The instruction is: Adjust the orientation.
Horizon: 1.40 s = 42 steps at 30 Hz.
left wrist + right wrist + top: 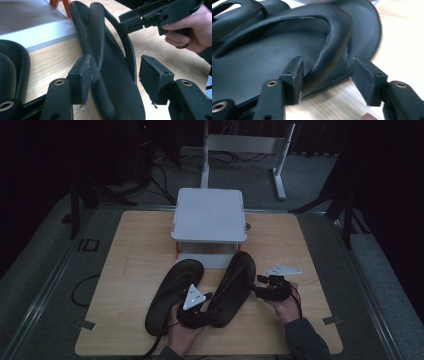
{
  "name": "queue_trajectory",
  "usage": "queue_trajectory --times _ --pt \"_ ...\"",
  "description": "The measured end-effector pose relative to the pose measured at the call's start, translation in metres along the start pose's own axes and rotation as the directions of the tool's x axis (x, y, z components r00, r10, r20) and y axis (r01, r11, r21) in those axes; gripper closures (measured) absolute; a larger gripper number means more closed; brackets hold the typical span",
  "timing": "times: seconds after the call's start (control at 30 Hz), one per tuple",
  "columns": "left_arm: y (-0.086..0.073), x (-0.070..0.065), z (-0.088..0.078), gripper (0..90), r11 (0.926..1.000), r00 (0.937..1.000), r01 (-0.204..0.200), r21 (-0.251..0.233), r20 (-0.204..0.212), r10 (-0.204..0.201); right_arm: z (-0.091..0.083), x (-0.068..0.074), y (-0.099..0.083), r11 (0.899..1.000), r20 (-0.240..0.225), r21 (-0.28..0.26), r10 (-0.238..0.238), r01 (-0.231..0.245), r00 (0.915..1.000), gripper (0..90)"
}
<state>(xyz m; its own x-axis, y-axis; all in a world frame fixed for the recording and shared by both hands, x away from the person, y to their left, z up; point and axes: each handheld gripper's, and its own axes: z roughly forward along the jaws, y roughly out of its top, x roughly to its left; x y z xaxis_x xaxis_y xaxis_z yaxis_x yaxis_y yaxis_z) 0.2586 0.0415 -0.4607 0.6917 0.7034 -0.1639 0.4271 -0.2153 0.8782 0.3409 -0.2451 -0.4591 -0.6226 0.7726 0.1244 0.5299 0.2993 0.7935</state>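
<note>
Two black sandals lie side by side on the wooden table, toes pointing away. My left gripper is at the heel of the right sandal. Its jaws straddle the narrow heel end, the left pad close against it and the right pad apart with wood showing between. My right gripper comes in from the right at that sandal's strap. In the right gripper view the curved strap runs between its open jaws, apart from the right pad. The left sandal lies untouched.
A low grey stand with orange feet sits at the back middle of the table, just beyond the sandals' toes. Bare wood lies to the left and right of the sandals. A white frame stands on the floor behind.
</note>
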Motion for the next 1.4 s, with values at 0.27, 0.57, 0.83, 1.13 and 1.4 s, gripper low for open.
queue_trajectory --times 0.27,0.57,0.83,1.13,1.4 --pt "0.012 0.015 0.023 43.9 0.9998 0.9979 0.013 0.012 -0.064 -0.013 0.006 0.007 0.006 1.000 -0.051 0.006 -0.006 0.006 0.9987 57.9" --pt "0.013 0.018 0.046 53.7 0.9929 0.9944 -0.019 0.118 -0.101 0.031 0.005 0.023 0.005 0.998 -0.144 0.011 -0.055 0.057 0.9881 66.6" --pt "0.007 0.018 0.050 74.8 0.9861 0.9788 -0.017 0.165 -0.199 0.050 0.002 0.026 0.004 0.997 -0.161 -0.001 -0.075 0.075 0.9841 55.6" --pt "-0.004 0.024 0.024 81.9 0.9906 0.9516 0.065 0.120 -0.306 -0.026 -0.009 0.016 0.002 0.998 -0.120 -0.046 -0.036 0.031 0.9921 52.0" --pt "-0.013 0.035 0.007 80.8 0.9883 0.9388 0.107 0.109 -0.338 -0.064 -0.005 0.018 0.001 0.999 -0.122 -0.030 -0.044 0.041 0.9916 51.5"
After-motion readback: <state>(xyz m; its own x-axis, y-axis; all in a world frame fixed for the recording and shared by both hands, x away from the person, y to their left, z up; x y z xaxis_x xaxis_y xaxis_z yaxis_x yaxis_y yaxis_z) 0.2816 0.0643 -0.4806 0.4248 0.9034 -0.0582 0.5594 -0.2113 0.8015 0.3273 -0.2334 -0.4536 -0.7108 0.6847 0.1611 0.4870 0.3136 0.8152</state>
